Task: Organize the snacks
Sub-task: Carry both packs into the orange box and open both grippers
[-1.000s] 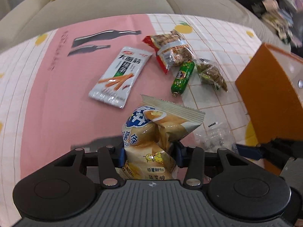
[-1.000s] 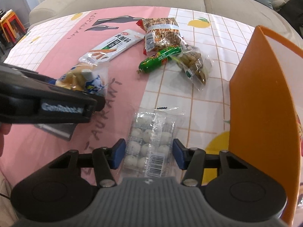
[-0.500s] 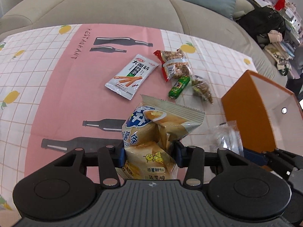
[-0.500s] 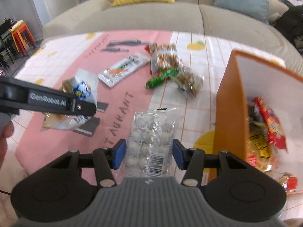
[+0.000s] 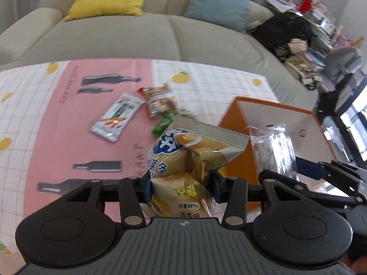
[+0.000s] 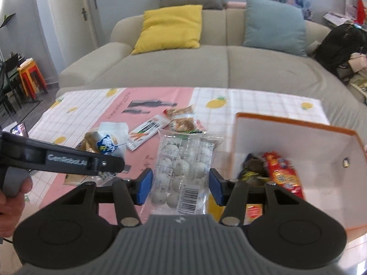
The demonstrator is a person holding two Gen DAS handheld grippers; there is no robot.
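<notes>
Both claws rose, carrying chip bag and clear pack toward orange box.

Home living room: beige sofa, yellow cushion.

Both views are evenly lit by soft, diffuse daylight; shadows are faint. A bright window patch blows out at the right edge of the left wrist view. Fisheye distortion bends the sofa and the tablecloth edges strongly toward the frame borders, with dark vignetting in the corners. Motion blur smears the loose snack packets at mid-frame. The clear wrapper carries small specular glints. The near foreground is sharp.
</notes>
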